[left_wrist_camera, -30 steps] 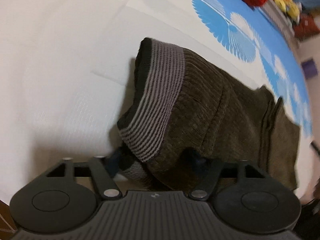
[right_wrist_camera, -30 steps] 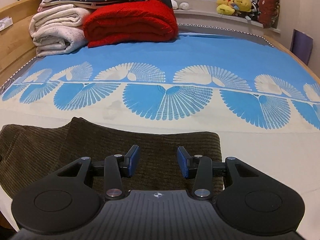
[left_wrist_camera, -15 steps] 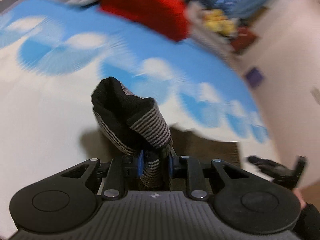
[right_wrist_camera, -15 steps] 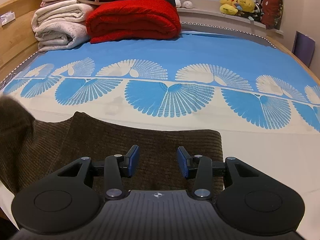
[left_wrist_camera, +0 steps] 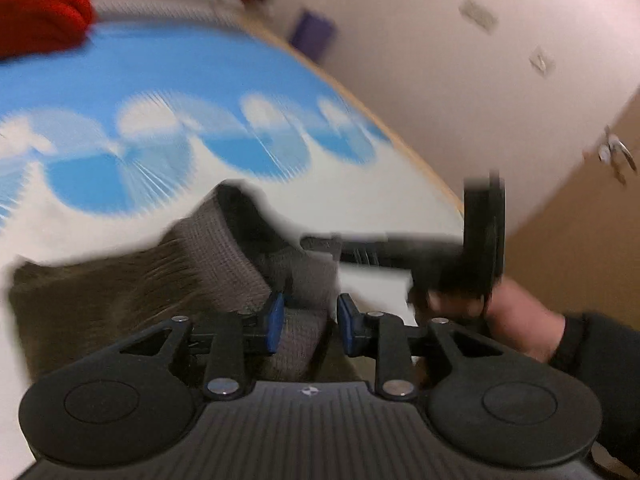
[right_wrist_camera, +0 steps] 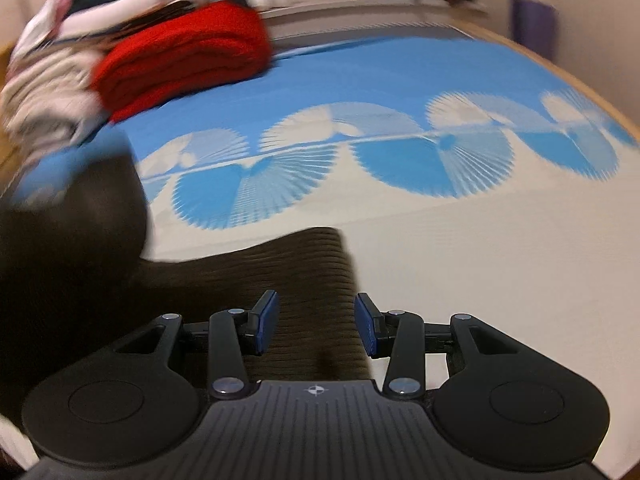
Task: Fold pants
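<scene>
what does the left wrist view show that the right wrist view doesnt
Only the left wrist view: the grey ribbed waistband between the left gripper pads, the right gripper seen from outside, and the hand holding it. Only the right wrist view: the right gripper's open jaws over the pants' corner. Both: brown pants, red blanket, blue patterned sheet.

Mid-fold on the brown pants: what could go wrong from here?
1. The left gripper has the striped waistband between its pads, but its jaws have just been opening; the waistband may slip out before it lands.
2. The right gripper hangs open over the pants without pinning them, so the lower layer might drag.
3. The grippers are close in the left view; they could collide.
</scene>
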Demonstrator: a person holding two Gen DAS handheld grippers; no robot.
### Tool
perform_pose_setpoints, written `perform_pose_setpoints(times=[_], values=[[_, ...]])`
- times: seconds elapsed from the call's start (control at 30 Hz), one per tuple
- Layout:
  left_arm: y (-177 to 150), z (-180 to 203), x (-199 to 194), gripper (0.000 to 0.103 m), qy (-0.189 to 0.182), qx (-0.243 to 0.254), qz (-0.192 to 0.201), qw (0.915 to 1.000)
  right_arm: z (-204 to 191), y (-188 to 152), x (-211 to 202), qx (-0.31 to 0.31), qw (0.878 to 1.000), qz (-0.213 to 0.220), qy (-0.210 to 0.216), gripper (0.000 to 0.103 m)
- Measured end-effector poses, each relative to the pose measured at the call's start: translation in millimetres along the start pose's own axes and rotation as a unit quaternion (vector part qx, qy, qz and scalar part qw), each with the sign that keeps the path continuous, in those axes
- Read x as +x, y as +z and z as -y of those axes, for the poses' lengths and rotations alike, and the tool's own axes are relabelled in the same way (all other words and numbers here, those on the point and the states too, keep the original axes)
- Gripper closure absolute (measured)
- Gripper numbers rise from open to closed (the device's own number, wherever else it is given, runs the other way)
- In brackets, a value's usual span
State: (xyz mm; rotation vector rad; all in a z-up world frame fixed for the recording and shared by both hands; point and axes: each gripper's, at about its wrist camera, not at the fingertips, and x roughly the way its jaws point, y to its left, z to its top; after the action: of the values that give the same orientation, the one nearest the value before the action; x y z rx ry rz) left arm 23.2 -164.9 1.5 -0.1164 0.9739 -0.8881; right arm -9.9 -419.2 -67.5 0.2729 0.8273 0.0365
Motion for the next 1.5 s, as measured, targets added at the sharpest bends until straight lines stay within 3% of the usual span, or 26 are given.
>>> perform_pose_setpoints(times=[0.07, 0.1, 0.13, 0.23, 0.33, 0.4, 0.5, 0.67, 0.77, 0.83, 0.9, 0.97, 1.03, 1.1, 1.2, 1.27, 1.33, 1.4, 1.47, 1.5], values=[[5, 0, 10, 0.058, -0.01, -0.009, -0.007, 0.9999, 19, 0, -1, 0.044, 0.999, -0.004, -0.004, 0.059], [7, -5, 7, 0.047, 0.003, -0.015, 0.01, 0.9998, 29, 0, -1, 0.069, 0.998, -0.006, -0.005, 0.059], [10, -12, -1, 0.044, 0.021, -0.025, 0.029, 0.999, 37, -1, -1, 0.088, 0.996, -0.009, -0.004, 0.059], [13, -51, -23, 0.044, 0.066, -0.078, 0.052, 0.9934, 55, -5, -1, 0.139, 0.99, -0.019, 0.028, 0.059], [7, -86, -35, 0.045, 0.123, -0.131, 0.046, 0.9827, 54, -8, 5, 0.154, 0.984, -0.044, 0.081, 0.053], [0, -104, -46, 0.045, 0.148, -0.142, 0.03, 0.9783, 42, -9, 12, 0.147, 0.98, -0.067, 0.116, 0.04], [-8, -114, -58, 0.045, 0.172, -0.131, 0.009, 0.9763, 17, -10, 27, 0.135, 0.973, -0.107, 0.155, 0.032], [-27, -127, -81, 0.045, 0.189, -0.118, 0.0, 0.9748, -20, -11, 54, 0.103, 0.969, -0.163, 0.152, 0.028], [-40, -134, -100, 0.045, 0.202, -0.12, 0.001, 0.972, -39, -17, 69, 0.065, 0.973, -0.197, 0.102, 0.015], [-44, -139, -110, 0.045, 0.21, -0.125, 0.002, 0.9696, -50, -17, 74, 0.048, 0.974, -0.199, 0.094, 0.016], [-46, -142, -119, 0.045, 0.218, -0.129, 0.004, 0.9674, -59, -16, 74, 0.028, 0.977, -0.192, 0.091, 0.028], [-47, -145, -124, 0.045, 0.223, -0.133, 0.006, 0.9657, -65, -16, 68, 0.011, 0.979, -0.178, 0.095, 0.051], [-46, -145, -125, 0.045, 0.225, -0.132, 0.008, 0.9653, -70, -15, 56, -0.014, 0.982, -0.152, 0.107, 0.064], [-44, -142, -123, 0.045, 0.226, -0.125, 0.008, 0.966, -67, -7, 40, -0.029, 0.985, -0.11, 0.131, 0.073], [-39, -134, -118, 0.045, 0.221, -0.113, 0.012, 0.9686, -44, 6, -2, 0.006, 0.98, -0.012, 0.198, 0.074], [-37, -130, -112, 0.045, 0.217, -0.106, 0.011, 0.9703, -19, 9, -21, 0.043, 0.977, 0.029, 0.206, 0.075], [-36, -126, -104, 0.045, 0.214, -0.096, 0.005, 0.9721, 6, 9, -19, 0.087, 0.981, 0.018, 0.174, 0.075], [-35, -121, -94, 0.045, 0.211, -0.084, -0.007, 0.9738, 24, 4, 0, 0.117, 0.986, -0.037, 0.117, 0.075], [-35, -117, -82, 0.045, 0.204, -0.068, -0.022, 0.9763, 24, -3, 20, 0.087, 0.99, -0.093, 0.058, 0.076], [-35, -113, -77, 0.045, 0.199, -0.057, -0.03, 0.9778, 20, -3, 24, 0.051, 0.993, -0.098, 0.041, 0.075]])
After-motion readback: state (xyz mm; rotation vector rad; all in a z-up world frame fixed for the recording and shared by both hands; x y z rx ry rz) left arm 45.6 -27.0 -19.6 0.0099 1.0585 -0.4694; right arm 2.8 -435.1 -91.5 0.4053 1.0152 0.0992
